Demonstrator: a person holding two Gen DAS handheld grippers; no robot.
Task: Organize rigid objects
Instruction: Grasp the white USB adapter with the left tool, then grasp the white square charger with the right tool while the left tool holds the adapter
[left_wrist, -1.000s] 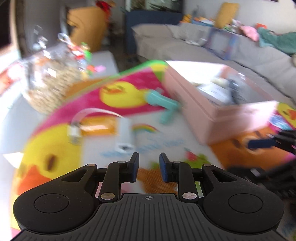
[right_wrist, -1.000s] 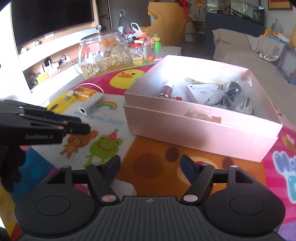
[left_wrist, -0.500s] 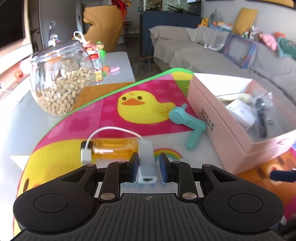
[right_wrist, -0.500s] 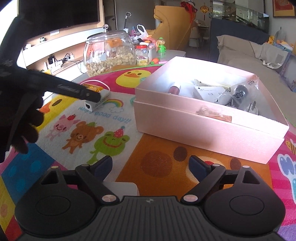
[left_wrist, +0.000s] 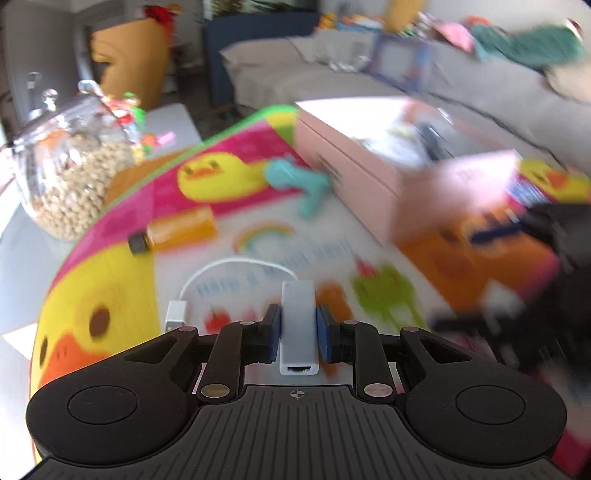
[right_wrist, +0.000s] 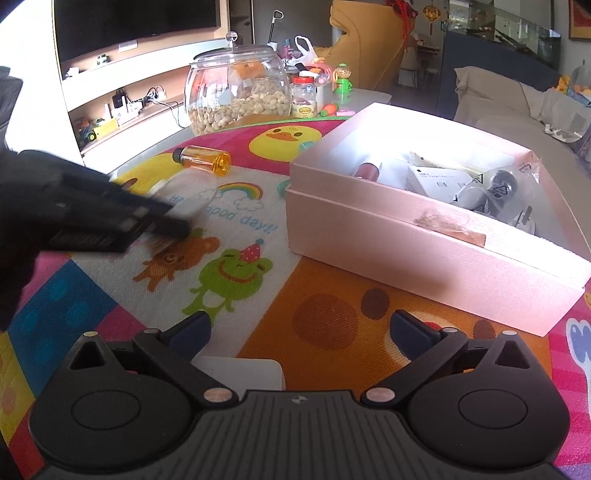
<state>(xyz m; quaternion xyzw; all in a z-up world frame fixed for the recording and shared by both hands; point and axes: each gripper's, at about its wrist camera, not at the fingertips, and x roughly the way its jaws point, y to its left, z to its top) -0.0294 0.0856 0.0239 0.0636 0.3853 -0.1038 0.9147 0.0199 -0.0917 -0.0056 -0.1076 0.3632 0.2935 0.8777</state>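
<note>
**Inspector A:** Change since half a second back: the grey adapter (left_wrist: 298, 325) no longer lies against the amber bottle (left_wrist: 181, 230). It is lifted clear of the play mat (left_wrist: 92, 280) and sits toward the mat's near edge, while the bottle remains further back beside the duck print. The left gripper (left_wrist: 298, 326) has just closed the last bit and now holds the adapter firmly, both pads pressed on its long sides.

**Inspector B:** And the cable?

**A:** White cable (left_wrist: 236, 264) loops out from the adapter's far end to a silver plug (left_wrist: 174, 319) hanging at the left, free of any grip. The left view is blurred, so I cannot tell whether the plug touches the mat.

**B:** Right side?

**A:** The right gripper (right_wrist: 301, 330) has just been opening and now stands at its widest, with nothing between the jaws, over the orange patch at the mat's near edge. A white card or box (right_wrist: 243, 373) lies just under it. The pink box (right_wrist: 436, 254) sits toward the mat's right edge, open and already holding several items.

**B:** Risks?

**A:** 2, in my judgement. The trailing plug could snag the box wall or the teal tool (left_wrist: 301, 182) beside it and tug the adapter askew. Also, the grip sits near 1 end, so the smooth casing may pivot.
</note>
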